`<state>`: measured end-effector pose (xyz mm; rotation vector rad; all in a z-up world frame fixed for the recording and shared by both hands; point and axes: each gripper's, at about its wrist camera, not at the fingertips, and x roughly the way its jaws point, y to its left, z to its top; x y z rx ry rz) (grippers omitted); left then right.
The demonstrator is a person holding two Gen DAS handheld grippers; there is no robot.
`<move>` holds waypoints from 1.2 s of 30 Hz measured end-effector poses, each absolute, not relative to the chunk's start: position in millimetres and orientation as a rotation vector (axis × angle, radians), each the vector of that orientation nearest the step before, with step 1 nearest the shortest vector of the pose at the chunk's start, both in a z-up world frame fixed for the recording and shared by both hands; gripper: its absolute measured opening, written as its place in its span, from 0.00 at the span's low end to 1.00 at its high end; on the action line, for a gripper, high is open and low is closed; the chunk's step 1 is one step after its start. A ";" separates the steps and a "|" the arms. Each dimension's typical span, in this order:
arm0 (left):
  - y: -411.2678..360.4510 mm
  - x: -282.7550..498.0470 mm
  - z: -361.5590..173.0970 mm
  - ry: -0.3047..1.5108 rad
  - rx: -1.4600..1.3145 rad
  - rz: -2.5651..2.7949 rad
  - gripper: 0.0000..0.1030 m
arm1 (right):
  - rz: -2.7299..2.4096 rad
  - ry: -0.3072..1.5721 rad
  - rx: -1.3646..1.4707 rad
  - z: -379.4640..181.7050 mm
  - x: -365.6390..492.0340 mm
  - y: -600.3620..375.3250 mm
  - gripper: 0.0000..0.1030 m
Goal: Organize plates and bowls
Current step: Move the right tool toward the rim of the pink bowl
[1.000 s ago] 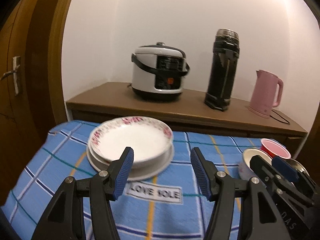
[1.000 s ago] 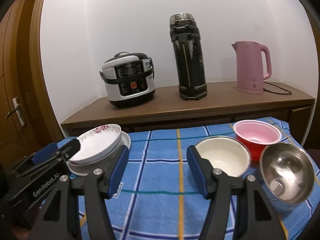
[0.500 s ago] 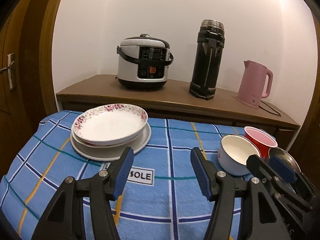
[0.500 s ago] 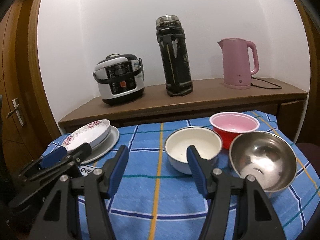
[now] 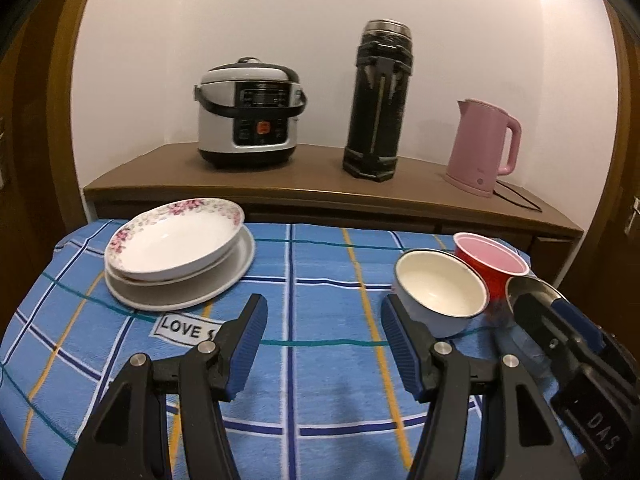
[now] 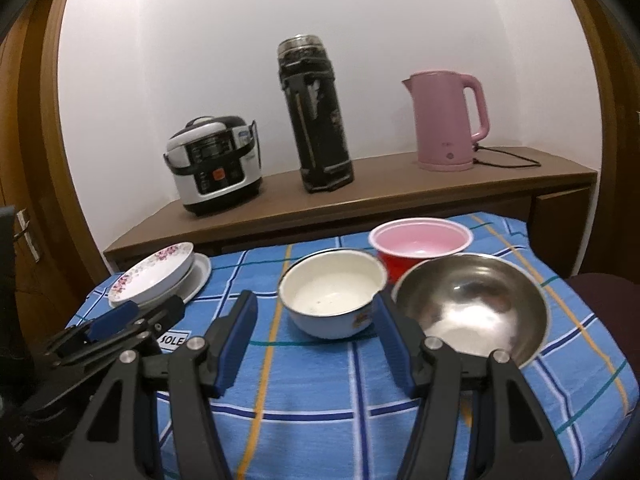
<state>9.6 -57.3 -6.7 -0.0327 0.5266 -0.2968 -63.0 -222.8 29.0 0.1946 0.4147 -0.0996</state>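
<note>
A floral-rimmed plate lies stacked on a plain white plate at the table's left; the stack also shows in the right wrist view. A white enamel bowl, a red bowl with pink inside and a steel bowl stand close together at the right. My left gripper is open and empty above the cloth between the plates and the bowls. My right gripper is open and empty, just short of the white bowl.
A blue checked cloth covers the table. Behind it a wooden sideboard carries a rice cooker, a black thermos and a pink kettle. A wooden door frame stands at the left.
Both grippers have swung to the right, away from the plate stack. The right gripper has closed in on the white bowl. Both stay open and empty.
</note>
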 end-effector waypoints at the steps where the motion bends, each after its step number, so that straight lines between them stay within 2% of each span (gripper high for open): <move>1: -60.6 9.3 -5.9 0.526 -0.025 -0.300 0.60 | -0.110 0.412 0.201 29.9 -64.9 -228.1 0.59; 17: -111.3 10.8 0.9 0.526 0.001 -0.404 0.60 | -0.242 0.401 0.230 38.0 -79.0 -292.7 0.59; 28: -142.5 39.4 13.4 0.551 -0.011 -0.472 0.60 | -0.287 0.403 0.258 51.7 -69.8 -341.7 0.59; 31: -151.5 51.5 16.6 0.566 -0.027 -0.512 0.60 | -0.278 0.427 0.276 52.3 -60.5 -357.3 0.54; 36: -169.1 72.3 18.7 0.598 -0.002 -0.546 0.60 | -0.222 0.505 0.353 46.8 -38.6 -381.0 0.54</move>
